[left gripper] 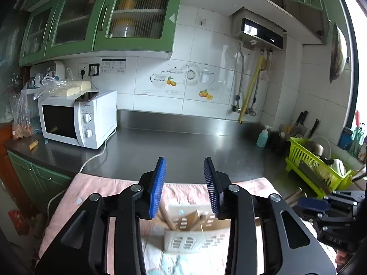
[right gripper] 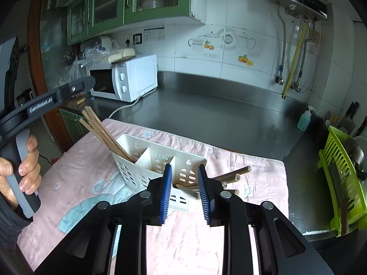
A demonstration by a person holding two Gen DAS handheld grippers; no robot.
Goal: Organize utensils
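While one bunch of chopsticks already stands in the white caddy's end slot on the pink towel, several more lie beside it, both grippers spread and empty — maybe halfway.

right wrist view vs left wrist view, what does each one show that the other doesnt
Only the right wrist view shows the loose chopsticks on the pink towel right of the utensil holder, and the person's left hand. Only the left wrist view shows the wok hanging on the wall. Both show the holder, chopsticks standing in it, microwave and green rack.
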